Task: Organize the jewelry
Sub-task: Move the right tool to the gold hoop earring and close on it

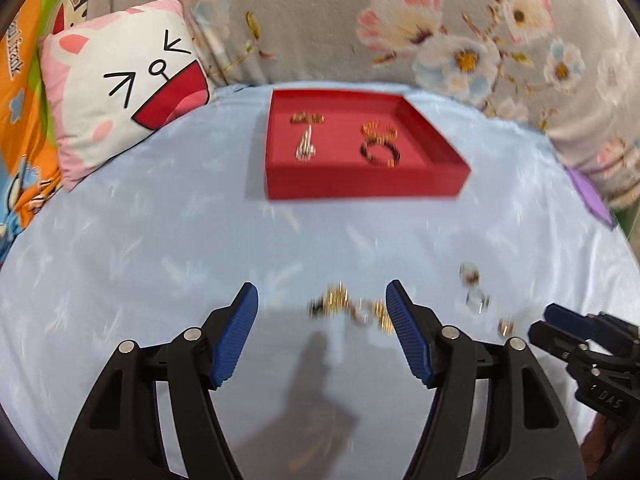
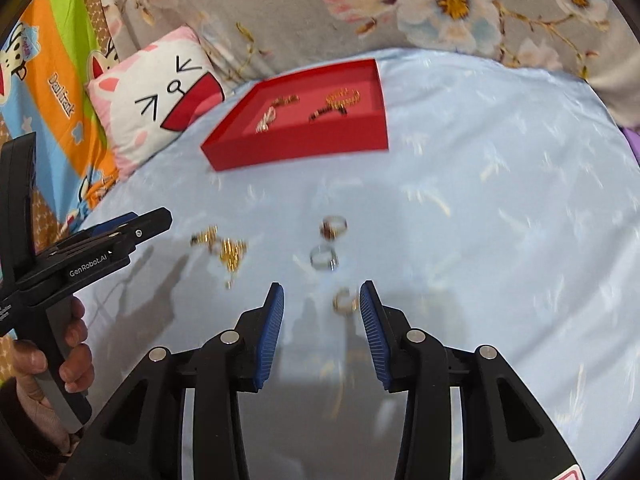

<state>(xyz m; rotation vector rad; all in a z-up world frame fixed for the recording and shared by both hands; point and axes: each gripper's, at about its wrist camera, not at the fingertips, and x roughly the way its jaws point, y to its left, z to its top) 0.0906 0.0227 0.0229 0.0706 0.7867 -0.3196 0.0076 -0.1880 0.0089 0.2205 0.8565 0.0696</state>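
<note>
A red tray (image 1: 360, 186) (image 2: 304, 148) lies on the light blue cloth and holds several pieces: gold and silver items on its left, a gold bracelet (image 1: 378, 131) and a dark bead bracelet (image 1: 380, 154) on its right. My left gripper (image 1: 322, 300) is open, with a tangled gold chain piece (image 1: 348, 308) (image 2: 224, 250) lying between its fingertips. My right gripper (image 2: 322, 296) is open, with a small gold ring (image 2: 345, 301) by its right finger. A silver ring (image 2: 324, 258) and a ring with a dark red stone (image 2: 334, 227) lie just beyond it.
A cat-face cushion (image 1: 124, 92) (image 2: 156, 96) leans at the left of the tray. A floral grey blanket (image 1: 440, 20) rises behind the cloth. A colourful cartoon sheet (image 2: 48, 80) lies at the far left. The right gripper also shows at the left view's right edge (image 1: 560, 324).
</note>
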